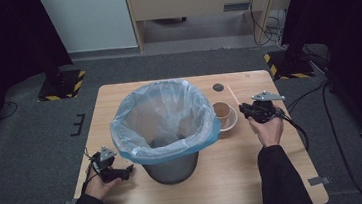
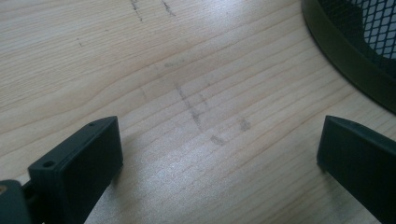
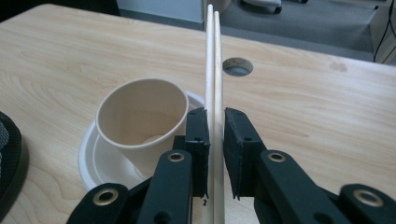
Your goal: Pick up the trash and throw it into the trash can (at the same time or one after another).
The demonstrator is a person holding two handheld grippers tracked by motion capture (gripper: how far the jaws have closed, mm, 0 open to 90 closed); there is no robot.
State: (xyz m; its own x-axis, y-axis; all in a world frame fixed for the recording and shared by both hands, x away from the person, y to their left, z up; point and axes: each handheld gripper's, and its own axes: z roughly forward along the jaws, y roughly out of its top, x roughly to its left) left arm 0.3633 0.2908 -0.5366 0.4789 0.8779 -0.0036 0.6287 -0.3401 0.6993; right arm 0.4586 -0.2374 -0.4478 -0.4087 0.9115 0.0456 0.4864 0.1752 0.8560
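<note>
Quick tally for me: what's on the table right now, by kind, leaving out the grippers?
Mesh bin lined with a blue bag: 1
Paper cup: 1
White plate under the cup: 1
Wooden chopsticks, held between the right gripper jaws: 2
Total: 5

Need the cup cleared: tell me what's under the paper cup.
The paper cup lies tilted on a white plate, on the wooden table. The plate's middle is covered by the cup.
</note>
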